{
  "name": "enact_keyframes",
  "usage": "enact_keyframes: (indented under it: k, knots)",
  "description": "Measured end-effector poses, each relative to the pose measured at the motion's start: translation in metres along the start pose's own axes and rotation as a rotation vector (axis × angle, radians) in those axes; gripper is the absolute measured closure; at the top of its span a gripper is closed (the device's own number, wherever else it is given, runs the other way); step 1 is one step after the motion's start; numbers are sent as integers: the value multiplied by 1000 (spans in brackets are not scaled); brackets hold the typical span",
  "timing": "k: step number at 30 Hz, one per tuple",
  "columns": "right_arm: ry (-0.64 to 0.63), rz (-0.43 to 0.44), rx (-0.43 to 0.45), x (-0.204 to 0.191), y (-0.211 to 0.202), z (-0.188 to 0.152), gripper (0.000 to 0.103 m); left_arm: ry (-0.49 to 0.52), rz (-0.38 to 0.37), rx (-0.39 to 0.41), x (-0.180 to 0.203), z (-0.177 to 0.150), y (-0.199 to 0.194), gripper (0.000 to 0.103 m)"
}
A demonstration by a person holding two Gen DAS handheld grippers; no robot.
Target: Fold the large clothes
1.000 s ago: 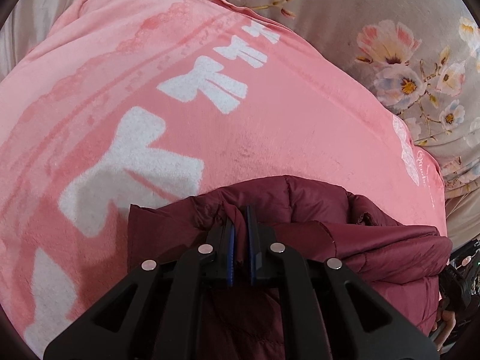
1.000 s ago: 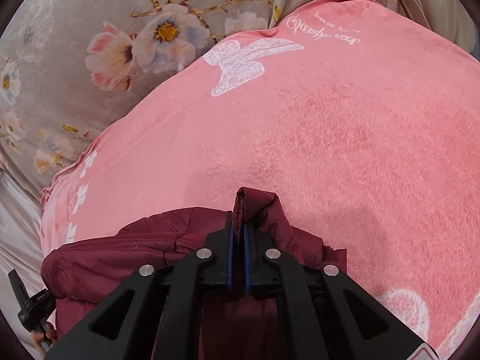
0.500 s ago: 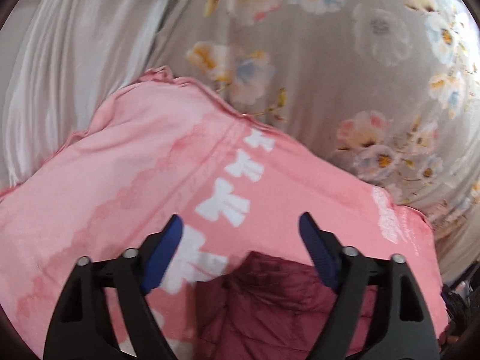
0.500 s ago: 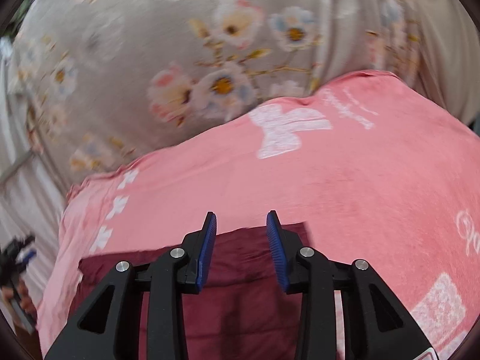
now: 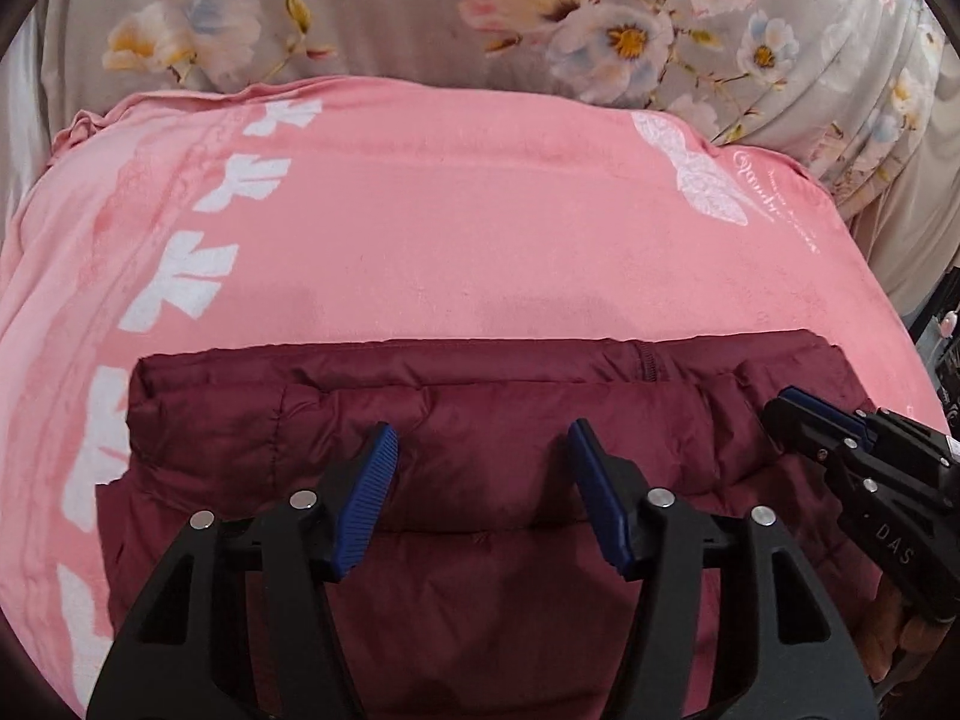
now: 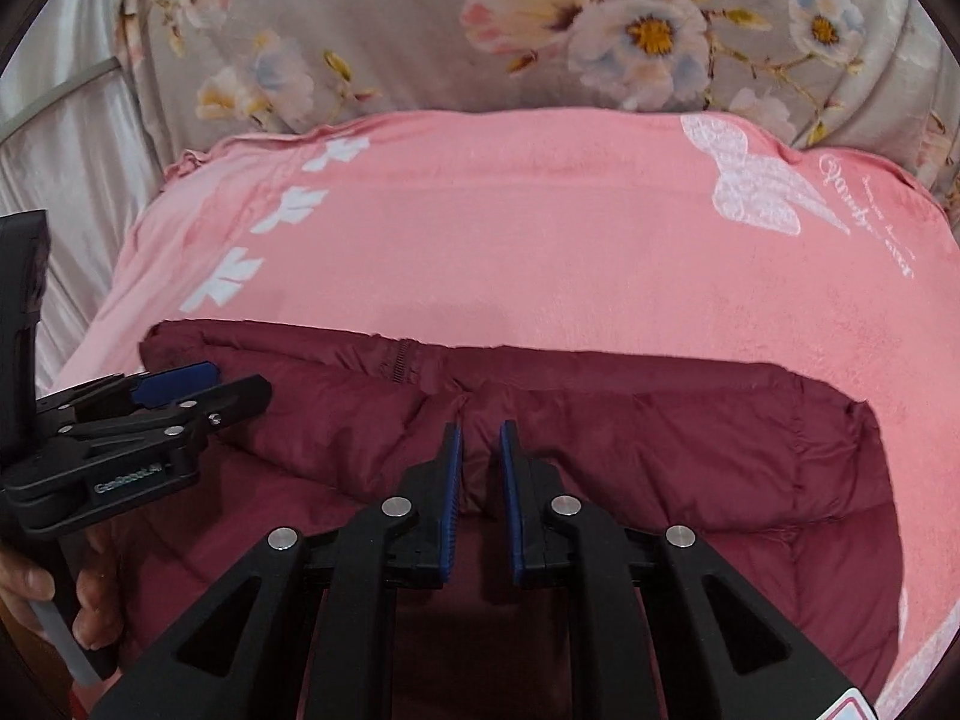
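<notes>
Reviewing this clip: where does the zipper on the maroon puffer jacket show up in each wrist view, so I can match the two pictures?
Left wrist: the zipper sits right of centre on the maroon puffer jacket, at its far folded edge.
Right wrist: the zipper sits left of centre, at the same far edge, beyond the right gripper.
Shared landmark: the white butterfly print on the pink blanket, upper right in both.

I see a plain dark maroon jacket [image 5: 480, 456] lying on a pink blanket [image 5: 450, 228] printed with a row of white bow shapes, a white butterfly and white script. Behind it my view shows a grey sheet [image 6: 420, 30] patterned with pink, white and blue flowers. My grippers' pads [image 5: 369, 498] are blue on black frames.
</notes>
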State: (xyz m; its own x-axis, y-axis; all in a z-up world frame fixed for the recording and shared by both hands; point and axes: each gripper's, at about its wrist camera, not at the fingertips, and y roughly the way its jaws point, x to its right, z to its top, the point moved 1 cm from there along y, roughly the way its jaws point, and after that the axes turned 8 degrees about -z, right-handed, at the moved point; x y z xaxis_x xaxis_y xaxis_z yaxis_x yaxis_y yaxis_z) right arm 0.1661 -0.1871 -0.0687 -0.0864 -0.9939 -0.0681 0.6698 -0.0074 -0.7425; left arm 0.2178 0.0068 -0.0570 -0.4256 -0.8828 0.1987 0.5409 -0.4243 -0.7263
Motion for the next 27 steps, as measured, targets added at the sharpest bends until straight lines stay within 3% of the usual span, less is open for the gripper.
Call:
enact_keyframes:
  k: [6, 21, 24, 27]
  knots:
    - [37, 23, -34, 9, 21, -8, 96, -57, -18, -12, -17, -5, 16, 45]
    - [63, 53, -32, 12, 41, -13, 98, -42, 0, 27, -19, -11, 35, 45]
    - [66, 59, -26, 15, 26, -11, 98, -50, -12, 38, -21, -11, 33, 45]
    - [58, 18, 73, 30, -16, -3, 97, -101, -66, 68, -33, -6, 9, 47]
